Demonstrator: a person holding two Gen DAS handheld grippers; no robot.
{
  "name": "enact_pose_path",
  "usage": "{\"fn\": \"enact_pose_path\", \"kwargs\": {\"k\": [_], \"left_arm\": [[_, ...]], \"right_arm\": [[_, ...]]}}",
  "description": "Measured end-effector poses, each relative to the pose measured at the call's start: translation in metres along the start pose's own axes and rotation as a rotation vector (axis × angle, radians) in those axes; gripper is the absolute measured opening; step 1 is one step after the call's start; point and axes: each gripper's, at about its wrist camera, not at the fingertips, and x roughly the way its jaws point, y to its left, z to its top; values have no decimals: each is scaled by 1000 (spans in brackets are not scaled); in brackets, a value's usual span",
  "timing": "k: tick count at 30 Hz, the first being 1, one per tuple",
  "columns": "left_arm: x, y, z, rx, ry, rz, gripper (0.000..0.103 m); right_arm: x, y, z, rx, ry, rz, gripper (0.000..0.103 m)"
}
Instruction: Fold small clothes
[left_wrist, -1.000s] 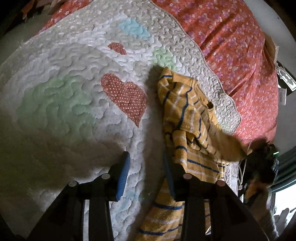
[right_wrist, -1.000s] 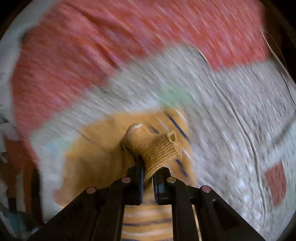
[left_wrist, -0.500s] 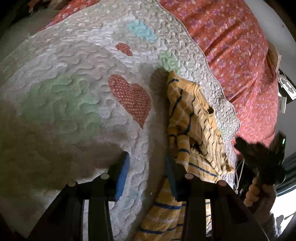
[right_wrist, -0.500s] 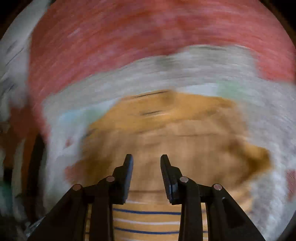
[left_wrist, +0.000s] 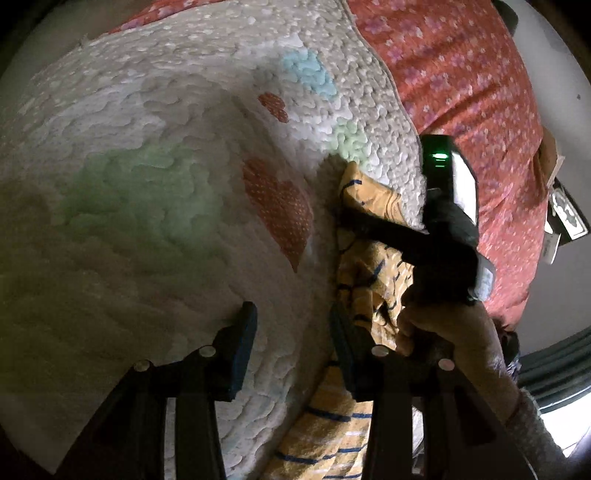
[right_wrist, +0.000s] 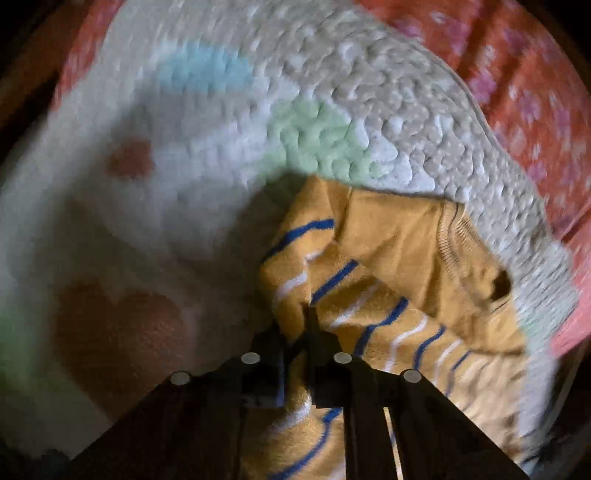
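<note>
Sweater (right_wrist: 399, 266), small, mustard-yellow knit with blue and white stripes: lies crumpled on a white quilt (left_wrist: 155, 155) with red heart, green and blue patches, near the quilt's scalloped edge. Ribbed neckline turned toward that edge; striped fabric bunched toward the middle.

Right claw (right_wrist: 295, 325): fingers pressed together, pinching a fold of striped sweater fabric at the garment's side nearest the large red heart (right_wrist: 110, 328). In the left wrist view it reaches across the sweater (left_wrist: 369, 266), held in the person's right hand (left_wrist: 458, 332), a green light on its body.

Left claw (left_wrist: 291, 332): fingers spread, holding nothing, over the quilt just beside the sweater's edge.

Bedspread (left_wrist: 461, 74): red, floral, beyond the quilt.
</note>
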Motion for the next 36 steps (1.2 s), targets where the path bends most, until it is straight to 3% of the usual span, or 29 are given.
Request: {"fn": "enact_pose_path", "kwargs": {"k": [3, 5, 7, 10, 12, 13, 15, 17, 18, 20, 22, 23, 27, 31, 34, 36], "left_arm": [[0, 5, 3, -36, -1, -15, 40], [0, 4, 4, -37, 1, -18, 40], [0, 5, 4, -29, -6, -11, 40], [0, 5, 4, -23, -16, 2, 41], [2, 2, 2, -8, -22, 16, 43], [2, 0, 1, 3, -25, 24, 43], [2, -4, -2, 32, -29, 35, 45], [1, -8, -7, 63, -23, 32, 48], [1, -10, -10, 79, -15, 29, 49], [1, -13, -16, 104, 1, 24, 49], [1, -16, -22, 119, 5, 30, 49], [0, -18, -24, 125, -3, 38, 49], [-12, -16, -30, 125, -76, 103, 49], [-21, -5, -38, 84, -80, 145, 49], [-30, -12, -54, 112, -70, 227, 49], [-33, -21, -65, 131, -43, 277, 49]], "right_arm": [[-4, 7, 8, -5, -43, 89, 9], [3, 10, 11, -8, -21, 172, 14], [5, 9, 9, 4, 0, 204, 32], [-31, -10, -8, 52, -87, 231, 39], [-63, -35, -27, 97, -153, 227, 55], [-72, -46, -35, 110, -173, 215, 58], [-96, -84, -66, 159, -204, 157, 59], [-106, -117, -96, 234, -155, 111, 58], [-115, -128, -112, 289, -144, 125, 53], [-144, -140, -162, 388, -155, 231, 52], [-169, -123, -213, 402, -173, 233, 52], [-180, -105, -248, 386, -170, 195, 52], [-197, -48, -324, 223, -205, 92, 52], [-219, -33, -346, 192, -210, 125, 52], [-250, -35, -357, 174, -312, 102, 55], [-266, -57, -365, 239, -394, 130, 70]]}}
